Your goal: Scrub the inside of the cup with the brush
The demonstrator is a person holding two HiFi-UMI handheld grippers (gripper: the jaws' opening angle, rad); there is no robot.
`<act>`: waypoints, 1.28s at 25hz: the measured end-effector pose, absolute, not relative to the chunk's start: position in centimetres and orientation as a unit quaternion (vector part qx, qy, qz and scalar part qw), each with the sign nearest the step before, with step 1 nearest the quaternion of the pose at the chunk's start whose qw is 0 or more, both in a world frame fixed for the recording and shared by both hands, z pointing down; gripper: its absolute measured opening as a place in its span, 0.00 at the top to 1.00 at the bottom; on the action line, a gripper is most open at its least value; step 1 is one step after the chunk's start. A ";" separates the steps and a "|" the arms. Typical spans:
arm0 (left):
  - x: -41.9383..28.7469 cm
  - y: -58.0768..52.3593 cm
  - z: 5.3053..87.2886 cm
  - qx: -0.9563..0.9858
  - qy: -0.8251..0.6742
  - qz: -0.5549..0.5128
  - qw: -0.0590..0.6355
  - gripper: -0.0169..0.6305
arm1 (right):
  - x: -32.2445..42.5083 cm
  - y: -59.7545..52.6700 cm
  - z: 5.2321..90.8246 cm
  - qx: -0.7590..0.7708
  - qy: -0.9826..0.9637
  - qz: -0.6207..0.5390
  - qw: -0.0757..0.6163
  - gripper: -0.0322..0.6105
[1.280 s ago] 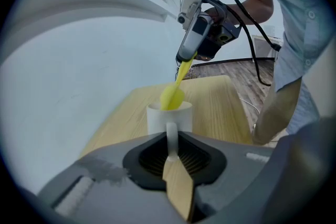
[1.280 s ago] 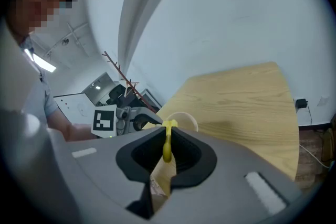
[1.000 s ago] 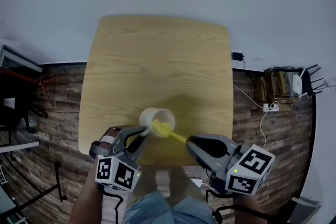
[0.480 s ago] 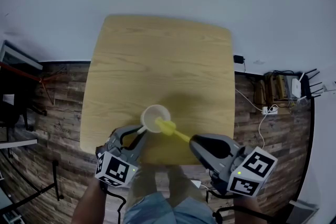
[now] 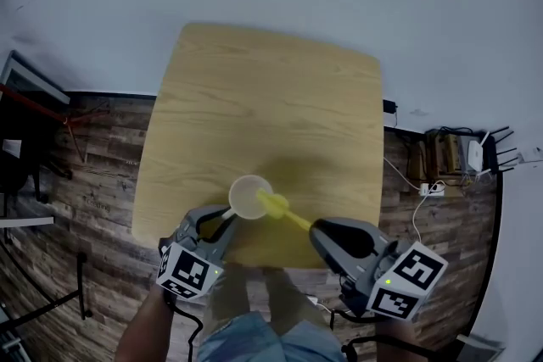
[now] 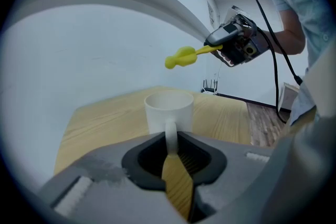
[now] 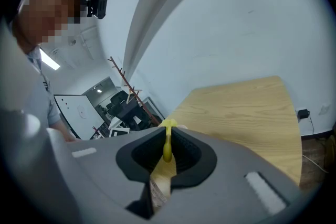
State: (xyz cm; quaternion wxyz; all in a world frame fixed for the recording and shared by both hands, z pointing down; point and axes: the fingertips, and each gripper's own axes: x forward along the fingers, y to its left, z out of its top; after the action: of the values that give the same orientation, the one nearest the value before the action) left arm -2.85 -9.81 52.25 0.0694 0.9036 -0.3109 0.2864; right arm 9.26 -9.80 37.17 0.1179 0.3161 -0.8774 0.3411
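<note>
A white cup (image 5: pixel 251 197) stands upright over the near part of the wooden table (image 5: pixel 254 97). My left gripper (image 5: pixel 222 221) is shut on its handle (image 6: pixel 170 131), which shows pinched between the jaws in the left gripper view; the cup's base is hidden behind them. The yellow brush (image 5: pixel 274 204) sits in my right gripper (image 5: pixel 316 230), which is shut on its thin handle (image 7: pixel 167 140). In the left gripper view the brush head (image 6: pixel 180 57) hangs in the air above and right of the cup's (image 6: pixel 169 109) rim, not touching it.
The table's front edge (image 5: pixel 254 265) lies just under both grippers, with dark wood floor (image 5: pixel 93 182) on either side. A power strip and cables (image 5: pixel 428 182) lie on the floor to the right. A white wall runs behind the table.
The brush head was in the cup's mouth a second ago; it has come out and up to the right of the rim. Both grips are unchanged.
</note>
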 end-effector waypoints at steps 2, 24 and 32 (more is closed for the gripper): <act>-3.0 -9.8 52.3 0.903 -0.315 0.281 0.075 0.86 | 9.1 -9.9 37.1 0.317 -0.878 0.339 0.119 0.89; -6.7 -9.0 40.5 0.872 -0.443 0.198 0.063 0.82 | 7.8 -10.8 33.9 0.345 -0.896 0.269 0.078 0.89; -5.4 -10.2 30.6 0.856 -0.507 0.097 0.032 0.85 | 7.2 -10.7 30.6 0.360 -0.912 0.184 0.069 0.89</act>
State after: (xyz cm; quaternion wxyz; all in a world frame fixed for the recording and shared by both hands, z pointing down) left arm -5.36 -10.16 30.63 0.0324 0.8558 -0.5071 0.0971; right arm 7.16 -10.70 30.63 0.0686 0.3599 -0.9120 0.1845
